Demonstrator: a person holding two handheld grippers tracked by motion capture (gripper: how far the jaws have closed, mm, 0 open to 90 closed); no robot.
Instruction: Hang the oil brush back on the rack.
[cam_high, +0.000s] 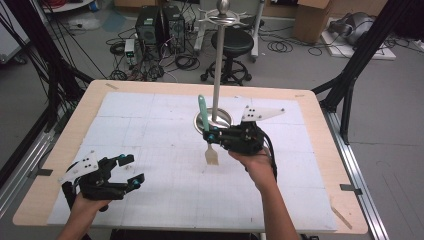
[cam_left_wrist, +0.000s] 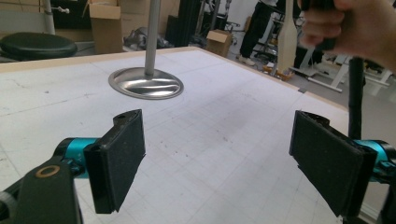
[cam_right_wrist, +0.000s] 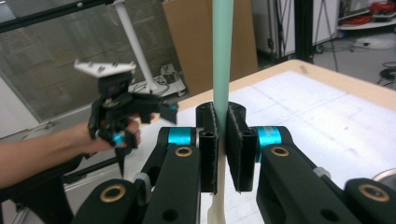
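While my right tongs pinch the green-handled, cream-bladed spatula beside the round steel stand base, open desk lies below. My left tongs gape empty near the desk's front-left edge.

Spatula – mint-green handle, cream blade – hangs upright above the table, blade down, clamped at mid-handle, just in front of the steel stand's round base

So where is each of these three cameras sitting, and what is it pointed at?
High view: above the person's table edge, looking forward and down; both forearms, left gripper and right gripper holding a spatula.
Left gripper view: behind its open jaws, facing the metal stand.
Right gripper view: behind jaws shut on the spatula's green handle, facing the left gripper.
Shared: stand in the high and left gripper views.
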